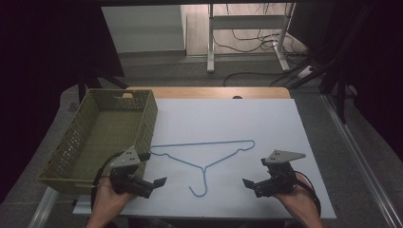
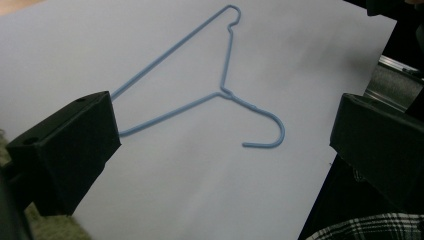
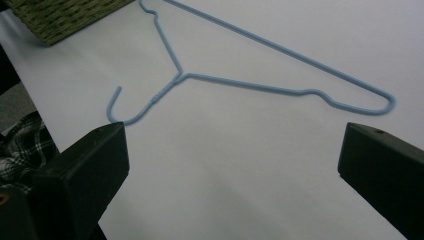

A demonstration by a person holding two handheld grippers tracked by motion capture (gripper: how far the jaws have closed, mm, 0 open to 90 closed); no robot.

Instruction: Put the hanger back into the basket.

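We see a blue wire hanger [image 1: 204,159] lying flat on the white sheet [image 1: 266,123] that covers the table, its hook turned toward the person and its long bar running across the far side. It sits between the two grippers and touches neither. The left gripper [image 1: 151,184] is held near the front edge, just beside the basket [image 1: 151,111], with its jaws spread wide and nothing between them. The right gripper [image 1: 252,185] is held on the other side of the hook, likewise wide open and empty. The basket is a green woven one standing at the left edge of the sheet, and as far as we can see into it, it holds nothing. One end of the hanger's bar lies close to the basket's near corner
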